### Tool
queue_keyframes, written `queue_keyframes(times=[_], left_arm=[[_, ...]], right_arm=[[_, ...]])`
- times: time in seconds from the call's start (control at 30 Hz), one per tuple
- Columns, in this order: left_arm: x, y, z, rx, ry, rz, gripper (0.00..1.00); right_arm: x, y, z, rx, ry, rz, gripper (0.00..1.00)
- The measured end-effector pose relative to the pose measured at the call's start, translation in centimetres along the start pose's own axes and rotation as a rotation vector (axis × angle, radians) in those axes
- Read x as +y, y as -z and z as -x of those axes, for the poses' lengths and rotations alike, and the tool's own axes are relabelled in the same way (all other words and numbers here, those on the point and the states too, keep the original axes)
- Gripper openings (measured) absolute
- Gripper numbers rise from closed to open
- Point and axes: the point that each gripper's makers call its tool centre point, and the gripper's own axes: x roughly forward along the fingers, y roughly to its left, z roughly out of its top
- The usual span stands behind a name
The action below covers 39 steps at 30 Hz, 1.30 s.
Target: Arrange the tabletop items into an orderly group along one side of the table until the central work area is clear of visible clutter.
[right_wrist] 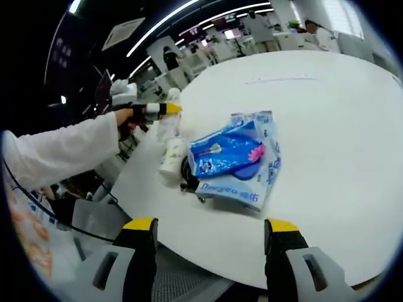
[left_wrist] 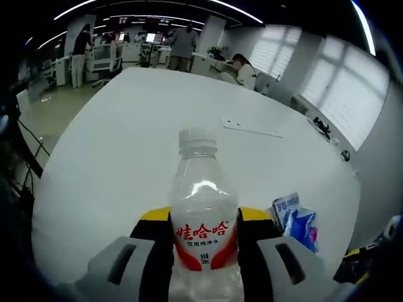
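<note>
Now the left tool (left_wrist: 204, 242) pinches the water bottle (left_wrist: 203, 214) upright above the white worktop (left_wrist: 126, 145); put it down gently beside the blue packets (right_wrist: 236, 160) near the edge. The right tool (right_wrist: 211, 242) is spread, holding nothing.

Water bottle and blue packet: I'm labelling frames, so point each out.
water bottle (left_wrist: 203, 236), left gripper view, on its red label.
blue packet (right_wrist: 227, 151), right gripper view, on its blue front.
</note>
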Motion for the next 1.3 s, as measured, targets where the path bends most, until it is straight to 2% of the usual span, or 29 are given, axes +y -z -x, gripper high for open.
queue_keyframes(times=[0.27, 0.43, 0.63, 0.73, 0.8, 0.83, 1.03, 1.3], left_arm=[[1.2, 0.2, 2.9, -0.059, 0.000, -0.015, 0.36], [0.8, 0.6, 3.8, -0.072, 0.009, -0.039, 0.36], [-0.2, 0.1, 5.3, -0.111, 0.034, -0.071, 0.36], [-0.8, 0.0, 6.2, -0.129, 0.044, -0.082, 0.36], [-0.5, -0.2, 5.8, -0.138, 0.050, -0.086, 0.36], [-1.0, -0.2, 6.5, -0.144, 0.053, -0.088, 0.36], [-1.7, -1.0, 8.1, -0.186, 0.074, -0.091, 0.36], [-2.7, -2.1, 10.2, -0.238, 0.104, -0.079, 0.36]], right_arm=[[0.4, 0.3, 1.0, -0.035, -0.005, 0.012, 0.70], [0.1, 0.6, 2.0, -0.059, 0.001, -0.014, 0.70], [-0.3, 0.8, 2.9, -0.078, 0.020, -0.021, 0.70], [-0.1, 0.9, 2.9, -0.079, 0.021, -0.022, 0.70], [0.0, 0.9, 2.7, -0.077, 0.021, -0.021, 0.70], [0.1, 0.9, 2.7, -0.077, 0.019, -0.020, 0.70], [1.2, 0.4, 2.1, -0.070, -0.002, 0.010, 0.70], [2.0, -1.9, 1.0, -0.090, -0.039, 0.054, 0.70]])
